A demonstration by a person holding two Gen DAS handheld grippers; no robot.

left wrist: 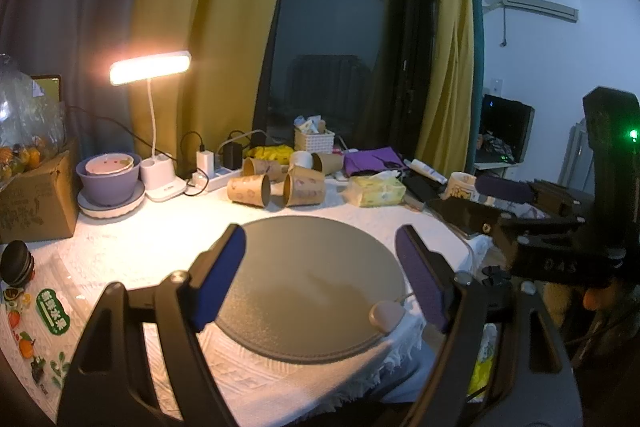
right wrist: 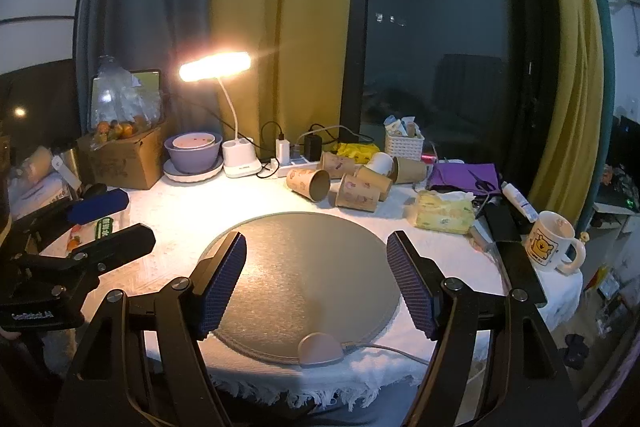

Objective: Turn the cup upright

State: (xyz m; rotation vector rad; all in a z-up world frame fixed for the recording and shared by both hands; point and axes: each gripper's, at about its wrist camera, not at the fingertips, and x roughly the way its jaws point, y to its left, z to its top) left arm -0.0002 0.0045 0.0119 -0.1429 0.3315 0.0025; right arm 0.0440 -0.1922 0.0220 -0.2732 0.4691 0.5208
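Note:
Several brown paper cups lie on their sides at the back of the white-clothed table; the nearest are one on the left and one to its right. A round grey mat lies in front of them. My left gripper is open and empty above the mat's near side. My right gripper is also open and empty over the mat. Each gripper shows in the other's view, the right one at the right, the left one at the left.
A lit desk lamp, purple bowl on a plate, cardboard box, power strip and white basket line the back. A tissue pack, black items and a cartoon mug stand at the right. A pink puck sits on the mat's near rim.

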